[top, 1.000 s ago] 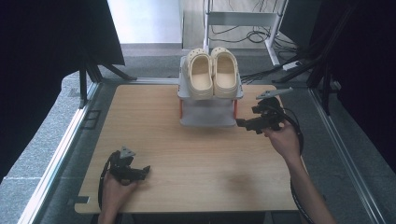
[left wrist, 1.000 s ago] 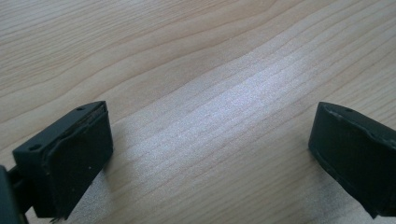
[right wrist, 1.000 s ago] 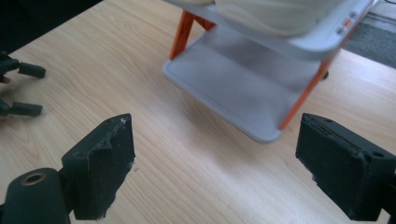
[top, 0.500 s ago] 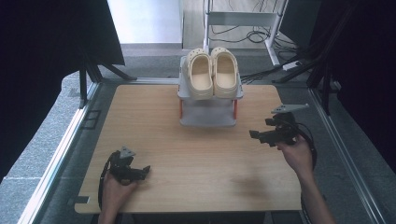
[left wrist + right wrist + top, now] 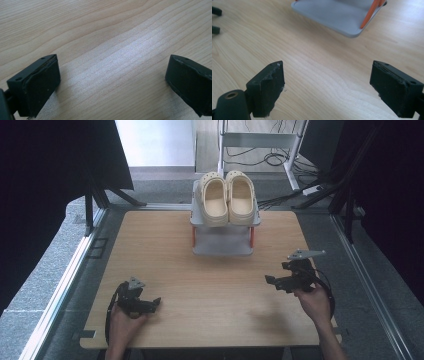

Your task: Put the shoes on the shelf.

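A pale wooden tabletop sits on a grey floor with dark screens to either side and cables trailing behind the far edge. At the middle of the far edge stands a small grey two-tier shoe rack with orange posts. A pair of cream clogs rests side by side on its top shelf, toes toward the far edge and touching along their inner sides. That looks like a finished placement, since both sit square and within the shelf's rim.

The left gripper lies low near the near-left corner, its jaws spread wide over bare wood in the left gripper view, with nothing between them (it seems parked out of the way). The right gripper hangs above the right side of the tabletop toward the near edge, well apart from the rack. Its jaws stand wide apart and empty too. The right gripper view looks past them to the rack's lower shelf, which is empty.

Compared with the earlier frames, the right gripper has drawn back from just beside the rack toward the near-right corner and sunk lower. The left gripper, the rack and the clogs have not shifted.
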`<state>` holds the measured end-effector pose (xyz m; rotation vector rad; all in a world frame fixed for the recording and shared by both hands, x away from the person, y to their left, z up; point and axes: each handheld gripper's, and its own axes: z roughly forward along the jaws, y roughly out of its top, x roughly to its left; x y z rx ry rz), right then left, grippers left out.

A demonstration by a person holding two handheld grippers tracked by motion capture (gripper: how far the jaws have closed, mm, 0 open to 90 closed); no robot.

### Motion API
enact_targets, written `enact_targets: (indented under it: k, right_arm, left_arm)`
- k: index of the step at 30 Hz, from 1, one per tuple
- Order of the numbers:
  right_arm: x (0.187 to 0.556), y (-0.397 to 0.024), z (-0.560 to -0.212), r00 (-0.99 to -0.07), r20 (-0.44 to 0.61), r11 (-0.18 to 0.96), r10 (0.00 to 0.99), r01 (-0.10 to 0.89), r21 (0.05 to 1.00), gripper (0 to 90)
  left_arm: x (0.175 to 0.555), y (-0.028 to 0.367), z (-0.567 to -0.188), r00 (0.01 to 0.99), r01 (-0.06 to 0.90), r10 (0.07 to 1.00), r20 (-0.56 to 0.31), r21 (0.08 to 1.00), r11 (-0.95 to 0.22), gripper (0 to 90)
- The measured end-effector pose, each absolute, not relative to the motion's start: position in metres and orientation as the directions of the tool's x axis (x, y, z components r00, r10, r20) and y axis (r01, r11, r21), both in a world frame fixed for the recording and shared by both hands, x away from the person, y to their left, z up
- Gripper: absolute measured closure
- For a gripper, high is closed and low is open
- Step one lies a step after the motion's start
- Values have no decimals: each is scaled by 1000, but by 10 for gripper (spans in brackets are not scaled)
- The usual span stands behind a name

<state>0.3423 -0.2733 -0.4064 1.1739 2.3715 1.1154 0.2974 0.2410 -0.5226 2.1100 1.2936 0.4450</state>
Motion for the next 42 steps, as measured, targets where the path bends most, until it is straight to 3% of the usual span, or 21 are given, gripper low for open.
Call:
enact_targets:
  k: [25,35,42]
  right_arm:
    - [331,-246,-491,-661,117,406,742,580,706,121]
    - [329,-243,-510,-664,127,415,737,593,690,119]
    - [326,-241,-516,-667,76,429,741,558,711,97]
  left_arm:
    - [297,241,-523,465,677,885,-33,657,-331,0]
    - [297,241,-523,465,677,885,-33,657,-331,0]
    - [297,241,-523,464,677,885,-33,657,-331,0]
